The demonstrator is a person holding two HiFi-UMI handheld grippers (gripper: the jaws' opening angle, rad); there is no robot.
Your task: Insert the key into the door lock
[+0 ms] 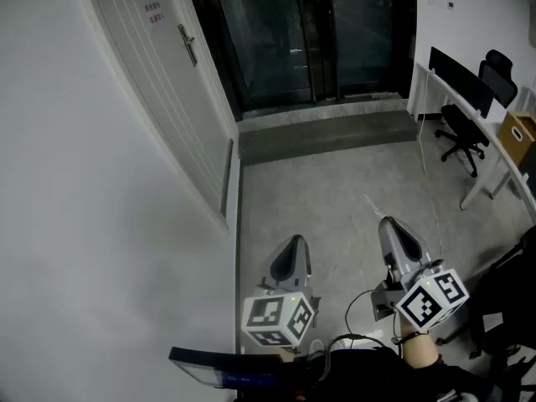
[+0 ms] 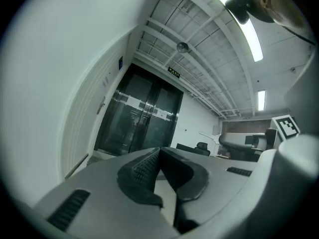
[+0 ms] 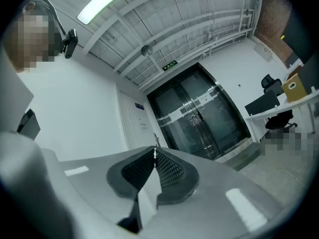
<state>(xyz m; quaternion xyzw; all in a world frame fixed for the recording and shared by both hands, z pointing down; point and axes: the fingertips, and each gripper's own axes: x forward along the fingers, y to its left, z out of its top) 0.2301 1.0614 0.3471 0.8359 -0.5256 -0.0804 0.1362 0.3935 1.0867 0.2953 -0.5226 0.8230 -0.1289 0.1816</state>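
Step 1, approach: you stand well apart from white door (image 1: 138, 65); lock near handle (image 1: 188, 44) too small to see. Right gripper (image 1: 388, 222) clamped on thin bright sliver, likely key (image 3: 155, 152). Left gripper (image 1: 295, 240) closed, empty. Next: walk in, level key with keyhole

Head view steeply downward; both gripper views toward glass doors (image 3: 199, 118)

There are 2 grippers, the left gripper (image 1: 295, 241) and the right gripper (image 1: 388, 222), and 1 key (image 3: 155, 153). The wall has 1 white door (image 1: 159, 107) with 1 handle (image 1: 188, 44) and 1 notice (image 1: 153, 12). There are 2 glass doors (image 1: 268, 40), 1 desk (image 1: 492, 145), 2 office chairs (image 1: 459, 132), 1 cardboard box (image 1: 521, 136) and 2 ceiling strip lights (image 2: 247, 29).
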